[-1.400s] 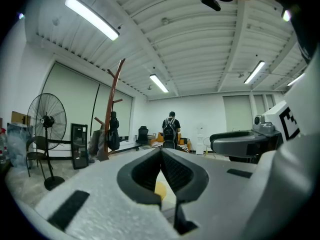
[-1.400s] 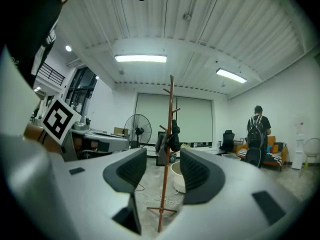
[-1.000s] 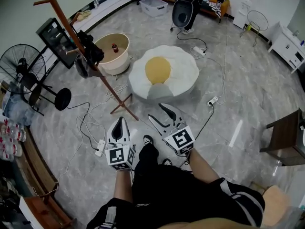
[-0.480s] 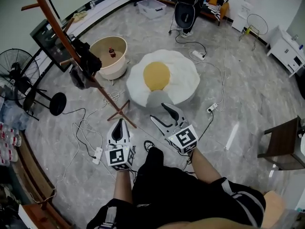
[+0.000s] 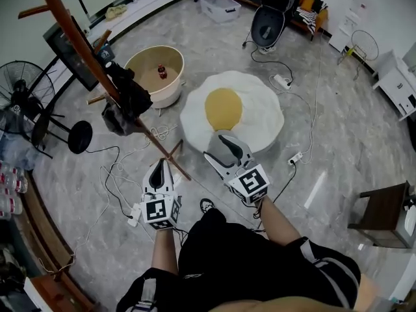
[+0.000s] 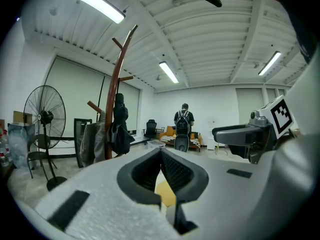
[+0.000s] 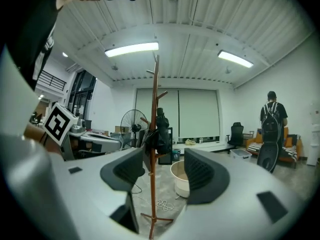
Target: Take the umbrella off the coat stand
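Observation:
The brown wooden coat stand leans across the head view's upper left, its feet on the floor just ahead of my grippers. A black folded umbrella hangs from a peg halfway up, beside a grey garment. My left gripper is shut and empty, short of the stand's feet. My right gripper is open and empty, to the right of the stand. In the right gripper view the pole and the umbrella show through the gap, still far off. The left gripper view has the umbrella at left.
A cream tub and a fried-egg floor cushion lie beyond the stand. A standing fan and a black panel are left of it. Cables and a power strip cross the floor. A person stands at the back.
Both grippers have moved forward across the floor towards the coat stand, whose feet and umbrella now sit closer and larger. The right jaws stand slightly wider.

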Demonstrator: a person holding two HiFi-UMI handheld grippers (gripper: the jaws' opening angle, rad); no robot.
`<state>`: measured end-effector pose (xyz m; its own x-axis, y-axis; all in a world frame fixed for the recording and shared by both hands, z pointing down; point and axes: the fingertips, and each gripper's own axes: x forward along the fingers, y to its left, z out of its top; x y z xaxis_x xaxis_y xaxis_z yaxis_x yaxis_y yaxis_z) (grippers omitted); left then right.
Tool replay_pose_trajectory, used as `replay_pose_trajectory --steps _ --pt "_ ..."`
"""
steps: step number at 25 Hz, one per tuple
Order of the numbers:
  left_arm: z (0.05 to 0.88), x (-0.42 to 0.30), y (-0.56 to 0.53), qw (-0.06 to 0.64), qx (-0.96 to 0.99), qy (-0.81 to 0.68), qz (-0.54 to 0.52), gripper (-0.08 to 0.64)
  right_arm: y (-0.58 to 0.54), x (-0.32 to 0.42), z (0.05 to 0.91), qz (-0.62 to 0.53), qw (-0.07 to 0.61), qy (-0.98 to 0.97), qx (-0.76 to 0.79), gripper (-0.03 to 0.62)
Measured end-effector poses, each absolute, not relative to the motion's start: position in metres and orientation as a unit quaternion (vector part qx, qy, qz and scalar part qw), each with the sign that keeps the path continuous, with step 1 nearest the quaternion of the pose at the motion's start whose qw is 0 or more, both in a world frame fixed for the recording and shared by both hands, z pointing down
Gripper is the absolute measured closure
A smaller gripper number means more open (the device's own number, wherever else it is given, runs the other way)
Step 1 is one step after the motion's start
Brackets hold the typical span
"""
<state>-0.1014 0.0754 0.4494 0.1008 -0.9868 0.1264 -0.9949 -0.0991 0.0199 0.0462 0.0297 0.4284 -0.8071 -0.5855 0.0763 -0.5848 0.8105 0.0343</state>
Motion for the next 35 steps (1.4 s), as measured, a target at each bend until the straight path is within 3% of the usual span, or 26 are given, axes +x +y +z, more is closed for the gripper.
replay_pose_trajectory --steps 23,35 --pt "0.436 -0.238 0.003 0.031 0.582 -0.812 0.018 0.56 -0.118 -0.108 0.421 -0.002 0.022 -0.994 0.11 0.327" --pt "0.439 -0.25 -0.023 0.05 0.437 -0.898 0.02 0.56 -0.189 -0.167 0.404 -0.019 0.023 -0.996 -0.088 0.314"
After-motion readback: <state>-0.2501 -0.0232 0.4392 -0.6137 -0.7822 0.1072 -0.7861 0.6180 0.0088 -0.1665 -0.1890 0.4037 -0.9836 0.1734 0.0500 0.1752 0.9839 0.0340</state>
